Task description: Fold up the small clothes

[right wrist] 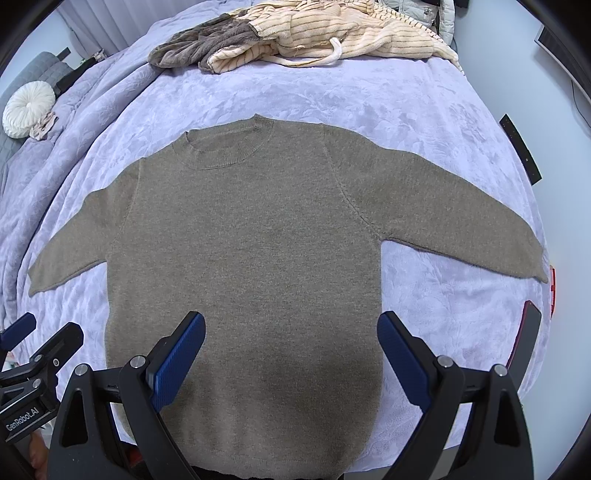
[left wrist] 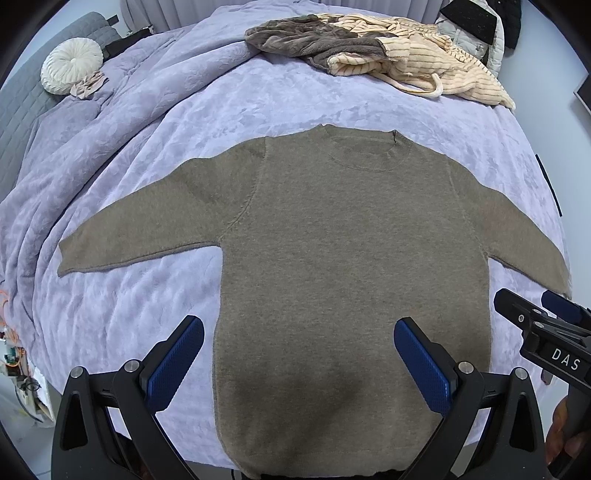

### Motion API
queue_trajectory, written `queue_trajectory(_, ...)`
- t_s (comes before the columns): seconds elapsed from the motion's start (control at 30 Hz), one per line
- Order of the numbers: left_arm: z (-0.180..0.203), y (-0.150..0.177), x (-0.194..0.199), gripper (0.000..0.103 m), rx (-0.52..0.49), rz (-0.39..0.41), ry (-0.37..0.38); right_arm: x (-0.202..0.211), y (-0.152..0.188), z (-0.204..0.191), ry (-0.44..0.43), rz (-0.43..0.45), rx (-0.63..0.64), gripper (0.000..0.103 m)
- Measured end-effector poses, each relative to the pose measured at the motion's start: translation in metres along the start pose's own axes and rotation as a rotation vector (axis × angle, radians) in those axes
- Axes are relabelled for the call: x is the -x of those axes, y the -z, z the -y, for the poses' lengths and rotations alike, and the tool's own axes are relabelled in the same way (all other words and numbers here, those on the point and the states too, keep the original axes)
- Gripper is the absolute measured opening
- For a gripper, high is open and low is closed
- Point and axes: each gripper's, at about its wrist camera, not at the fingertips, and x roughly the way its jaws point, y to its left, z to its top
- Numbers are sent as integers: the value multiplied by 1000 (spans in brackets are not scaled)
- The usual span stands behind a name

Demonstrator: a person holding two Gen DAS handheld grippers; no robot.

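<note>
I hold my left gripper (left wrist: pixel 299 354) and right gripper (right wrist: pixel 291 350) spread wide and empty above the flat brown sweater (left wrist: pixel 351 258), sleeves out, ready for folding.

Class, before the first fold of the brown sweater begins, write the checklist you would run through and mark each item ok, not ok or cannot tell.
1. Sweater lies flat, front up, neck away from us: ok.
2. Both sleeves spread out, left sleeve and right sleeve: ok.
3. Left claw open and empty: ok.
4. Right claw open and empty: ok.
5. Clothes pile lies clear of the sweater: ok.
6. Hem flat and even: cannot tell, both claws hide much of it.
</note>
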Motion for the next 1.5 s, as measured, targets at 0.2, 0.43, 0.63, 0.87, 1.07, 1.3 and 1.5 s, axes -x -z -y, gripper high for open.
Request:
queue_trajectory(0.2, -2, 1, -2, 103, 2, 24, 2, -2, 3, -1, 3, -3, 0, 96)
queue_trajectory(0.43, -2, 2, -4, 103, 2, 30, 3, -5, 3, -3, 10, -10, 1, 96)
queue_trajectory(0.63, -3, 3, -6, 103, 1, 41, 20, -6, 2, -4, 13, -12, 5, 96)
queue_trajectory(0.87, -3, 1, -9, 103, 8, 35, 47, -7, 1, -6, 18, -17, 7, 96)
queue_trajectory(1.07, -3, 1, -14, 103, 3, 24, 34, -12, 1, -6, 21, -29, 2, 96)
queue_trajectory(1.3, -4, 1, -27, 103, -6, -5, 22, -22, 1, -6, 18, -52, -3, 96)
queue_trajectory(1.5, -1, 0, -39, 103, -18, -24, 42, -32, 2, -7, 4, -70, -7, 96)
